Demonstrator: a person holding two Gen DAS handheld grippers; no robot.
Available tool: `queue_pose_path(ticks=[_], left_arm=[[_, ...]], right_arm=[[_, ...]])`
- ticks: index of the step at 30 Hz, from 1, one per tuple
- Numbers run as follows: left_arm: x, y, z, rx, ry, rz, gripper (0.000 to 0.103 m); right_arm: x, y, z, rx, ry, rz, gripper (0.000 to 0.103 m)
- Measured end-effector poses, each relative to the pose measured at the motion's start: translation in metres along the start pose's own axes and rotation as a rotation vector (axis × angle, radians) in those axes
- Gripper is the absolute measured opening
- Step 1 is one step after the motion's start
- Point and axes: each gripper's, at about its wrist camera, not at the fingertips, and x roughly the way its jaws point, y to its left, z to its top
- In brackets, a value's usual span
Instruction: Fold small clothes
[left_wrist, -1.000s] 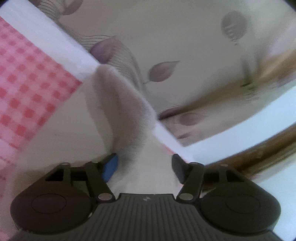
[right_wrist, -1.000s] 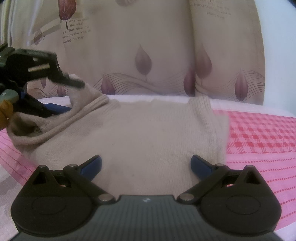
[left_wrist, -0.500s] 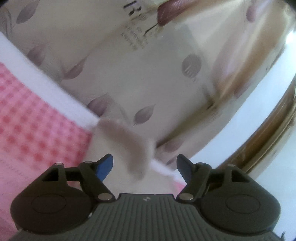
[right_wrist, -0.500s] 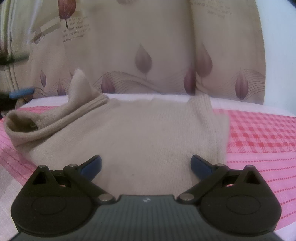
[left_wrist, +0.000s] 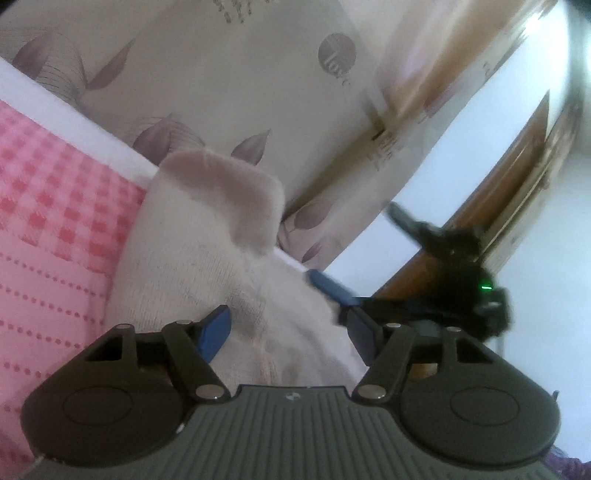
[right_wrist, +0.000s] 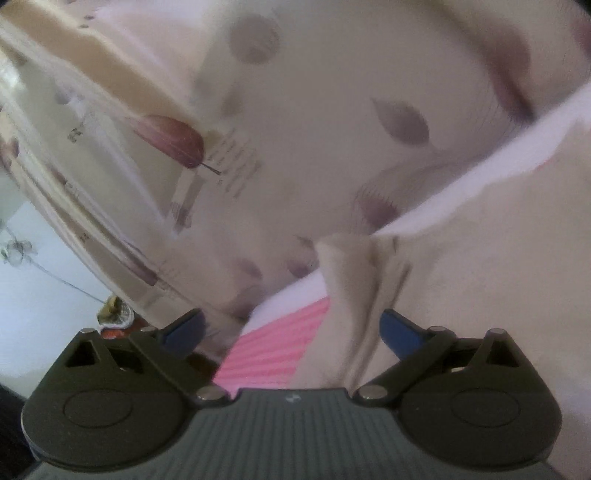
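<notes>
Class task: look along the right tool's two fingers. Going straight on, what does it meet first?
Most likely the raised fold of the beige knit garment, lying between the open fingers of the right tool. The blurred picture leaves depth uncertain.

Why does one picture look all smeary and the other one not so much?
Right wrist view: the leaf-print curtain is streaked by motion blur, and the beige sweater looks soft. Left wrist view: the sweater and pink checked sheet are sharper; only the other gripper and the top right corner blur. Both views bend at the edges from the fisheye lens.
</notes>
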Motion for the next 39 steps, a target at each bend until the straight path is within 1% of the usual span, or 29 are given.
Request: queue_pose_path(ticks=[3,5,6,7,8,9,12,14,15,16,17,18,19,21,24,26,29,30,31,32,33,35,36,37,39], left_arm=[[-0.002,0.007,0.002,-0.033,0.0,-0.014,0.068],[-0.001,0.005,0.003,-0.026,0.001,-0.018,0.07],[-0.001,0.004,0.004,-0.02,0.002,-0.019,0.07],[-0.002,0.003,0.003,-0.015,0.004,-0.021,0.072],[-0.002,0.003,0.004,0.0,0.011,-0.002,0.073],[-0.002,0.003,0.004,-0.002,0.011,-0.003,0.073],[0.0,0.005,0.006,-0.013,0.013,-0.012,0.074],[0.0,0.005,0.006,-0.013,0.013,-0.011,0.075],[0.0,0.005,0.006,-0.012,0.012,-0.01,0.076],[-0.002,0.004,0.005,-0.011,0.009,-0.008,0.077],[-0.003,0.004,0.005,-0.013,0.004,-0.006,0.079],[-0.004,0.005,0.005,-0.019,-0.002,-0.005,0.079],[-0.005,0.006,0.006,-0.03,-0.009,-0.006,0.079],[-0.007,0.01,0.007,-0.057,-0.026,-0.01,0.079],[-0.01,0.014,0.01,-0.09,-0.054,-0.013,0.079],[-0.014,0.015,0.012,-0.1,-0.078,-0.008,0.079],[-0.021,0.017,0.013,-0.114,-0.127,0.012,0.081],[-0.024,0.018,0.014,-0.123,-0.149,0.023,0.081],[-0.027,0.021,0.014,-0.14,-0.173,0.033,0.083],[-0.031,0.023,0.015,-0.162,-0.197,0.045,0.086],[-0.033,0.026,0.015,-0.185,-0.215,0.059,0.089],[-0.038,0.032,0.014,-0.229,-0.245,0.096,0.091],[-0.038,0.035,0.014,-0.25,-0.246,0.096,0.091],[-0.037,0.037,0.014,-0.266,-0.241,0.097,0.091],[-0.036,0.036,0.013,-0.262,-0.228,0.108,0.091]], right_arm=[[0.025,-0.01,0.002,0.047,0.031,0.008,0.093],[0.039,-0.014,0.0,0.055,0.056,-0.037,0.09],[0.043,-0.015,-0.001,0.051,0.063,-0.064,0.087],[0.046,-0.016,-0.004,0.048,0.069,-0.074,0.087],[0.048,-0.018,-0.005,0.054,0.076,-0.085,0.087],[0.05,-0.021,-0.007,0.066,0.079,-0.107,0.086],[0.054,-0.025,-0.01,0.079,0.076,-0.096,0.086],[0.061,-0.022,-0.011,0.064,0.086,-0.098,0.085],[0.066,-0.019,-0.01,0.048,0.093,-0.1,0.074],[0.072,-0.017,-0.01,0.03,0.105,-0.105,0.054],[0.078,-0.013,-0.011,0.003,0.124,-0.125,0.047],[0.084,-0.009,-0.013,-0.034,0.137,-0.156,0.039],[0.09,-0.007,-0.015,-0.056,0.151,-0.18,0.034],[0.098,-0.01,-0.02,-0.068,0.167,-0.208,0.033],[0.1,-0.014,-0.017,-0.049,0.173,-0.207,0.033],[0.1,-0.017,-0.016,-0.021,0.173,-0.201,0.036],[0.1,-0.011,-0.017,-0.081,0.175,-0.223,0.036],[0.1,-0.007,-0.019,-0.111,0.167,-0.232,0.032],[0.099,-0.004,-0.022,-0.142,0.153,-0.24,0.022],[0.097,0.0,-0.023,-0.171,0.139,-0.241,0.018],[0.095,0.003,-0.021,-0.183,0.124,-0.233,0.017],[0.087,0.008,-0.015,-0.198,0.089,-0.22,0.016],[0.082,0.011,-0.011,-0.207,0.08,-0.214,0.016],[0.077,0.013,-0.007,-0.218,0.067,-0.227,0.016],[0.063,0.014,0.001,-0.228,0.053,-0.236,0.016]])
